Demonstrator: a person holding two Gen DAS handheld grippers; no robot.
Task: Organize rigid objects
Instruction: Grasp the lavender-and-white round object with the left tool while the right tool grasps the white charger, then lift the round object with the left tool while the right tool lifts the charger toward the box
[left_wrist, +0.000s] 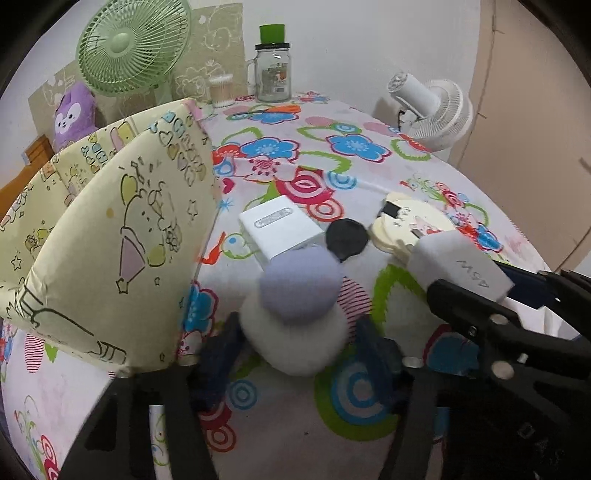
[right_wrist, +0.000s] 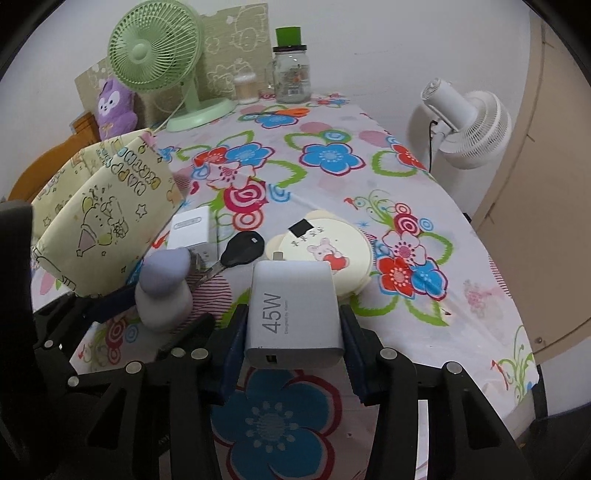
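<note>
The right tongs (right_wrist: 293, 325) clamp a 45W charger (right_wrist: 293, 317) over the floral table (right_wrist: 424, 177). The left tongs (left_wrist: 295, 332) pinch a lilac-topped sponge (left_wrist: 299, 291) beside the yellow box (left_wrist: 122, 229). Behind lie a white adapter (left_wrist: 280, 229), black key (right_wrist: 243, 249) and round cream mirror (right_wrist: 325, 243). Only the right view shows the green fan's (right_wrist: 155, 48) base.

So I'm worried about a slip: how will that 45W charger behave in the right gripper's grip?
The 45W charger looks like a rigid block with flat sides, so the right gripper pads should seat squarely. Its smooth, glossy shell may be a bit slippery. It's probably dense for its size, yet unlikely to roll if set down flat.
</note>
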